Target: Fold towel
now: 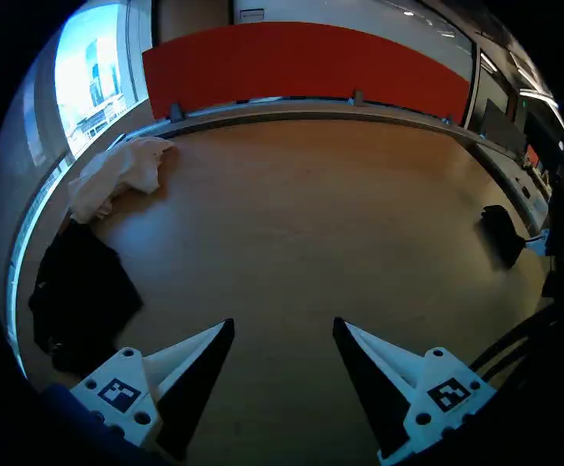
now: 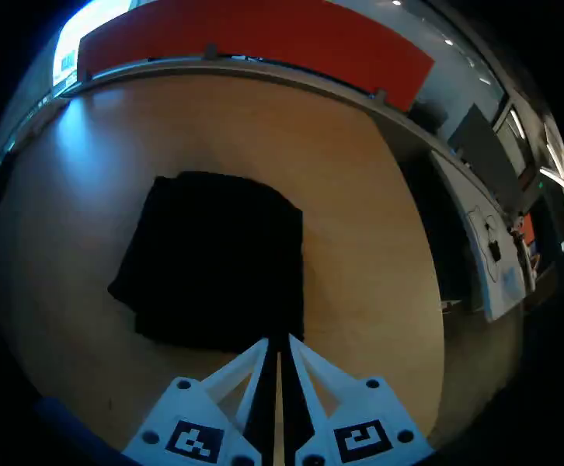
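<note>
Towel (image 2: 212, 256): a black one, lying flat on the wooden desk (image 2: 360, 256) in a squarish shape with tidy edges, which suggests it is already folded at least once.

In the right gripper view, the right hand-held gripper (image 2: 278, 339) has its two fingers drawn almost together, with only a thin sliver of desk showing between them. Their tips sit right at the towel's near edge. Whether they pinch the hem cannot be told. The position would suit either letting go of an edge or taking one up for another fold.

In the left gripper view, the left hand-held gripper (image 1: 283, 321) is spread wide with nothing in it, held over bare desk, probably kept clear and ready.

Farther out, to that gripper's left, a crumpled black cloth (image 1: 80, 299) lies at the desk edge. Beyond it is a rumpled white cloth (image 1: 119, 175). Both are likely waiting their turn. A red panel (image 1: 305, 66) runs along the far edge of the desk.
</note>
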{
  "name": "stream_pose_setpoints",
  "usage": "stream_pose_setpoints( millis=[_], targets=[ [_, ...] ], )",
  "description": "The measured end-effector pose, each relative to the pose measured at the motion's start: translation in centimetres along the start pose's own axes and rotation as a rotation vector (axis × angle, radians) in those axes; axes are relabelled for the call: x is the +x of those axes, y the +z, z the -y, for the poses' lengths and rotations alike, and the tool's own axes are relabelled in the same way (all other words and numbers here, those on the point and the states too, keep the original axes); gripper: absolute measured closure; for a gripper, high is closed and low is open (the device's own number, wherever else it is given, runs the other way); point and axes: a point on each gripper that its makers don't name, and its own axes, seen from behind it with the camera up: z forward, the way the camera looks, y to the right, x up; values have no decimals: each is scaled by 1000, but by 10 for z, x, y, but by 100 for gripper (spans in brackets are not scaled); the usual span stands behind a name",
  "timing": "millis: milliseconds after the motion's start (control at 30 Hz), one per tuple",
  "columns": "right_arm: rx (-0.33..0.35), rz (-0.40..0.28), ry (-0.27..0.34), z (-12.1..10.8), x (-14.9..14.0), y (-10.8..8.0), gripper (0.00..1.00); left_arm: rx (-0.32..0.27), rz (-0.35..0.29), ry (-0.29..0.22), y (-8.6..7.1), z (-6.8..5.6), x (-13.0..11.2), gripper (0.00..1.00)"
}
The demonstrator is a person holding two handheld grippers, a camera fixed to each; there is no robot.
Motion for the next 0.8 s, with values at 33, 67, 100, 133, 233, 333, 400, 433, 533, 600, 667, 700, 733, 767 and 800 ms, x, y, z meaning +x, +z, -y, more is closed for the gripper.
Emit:
stream_pose_setpoints(
  millis=[33, 67, 100, 133, 233, 333, 400, 433, 533, 600, 667, 700, 733, 767, 800],
  targets=[
    [0, 6, 4, 0, -2, 2, 97, 1, 0, 0, 0, 0, 0, 6],
    [-1, 13, 9, 0, -4, 3, 97, 1, 0, 0, 0, 0, 0, 6],
    [-1, 20, 14, 0, -6, 5, 97, 2, 0, 0, 0, 0, 0, 6],
    [0, 26, 17, 1, -7, 7, 97, 2, 0, 0, 0, 0, 0, 6],
    [4, 42, 26, 3, -11, 12, 97, 4, 2, 0, 0, 0, -1, 6],
    [4, 51, 29, 5, -13, 15, 97, 5, 3, 1, 0, 0, -2, 6],
    [3, 55, 30, 6, -14, 16, 97, 6, 3, 2, 0, 1, -2, 6],
    [2, 56, 30, 6, -14, 17, 96, 7, 3, 1, -1, 1, -2, 6],
    [-1, 59, 32, 5, -14, 17, 95, 8, 3, 0, -1, 1, -2, 6],
    [-2, 58, 34, 5, -14, 16, 94, 9, 2, -2, -1, 2, -2, 6],
    [-3, 56, 38, 5, -14, 15, 92, 9, 1, -4, -1, 2, -2, 6],
    [-3, 55, 39, 5, -15, 14, 91, 9, 1, -5, -2, 3, -2, 6],
    [-4, 52, 41, 5, -15, 13, 89, 10, 0, -5, -2, 3, -2, 6],
    [-5, 50, 43, 5, -15, 12, 87, 10, 0, -5, -2, 4, -2, 6],
    [-5, 48, 46, 5, -15, 11, 85, 11, -1, -5, -2, 4, -2, 6]
  ],
)
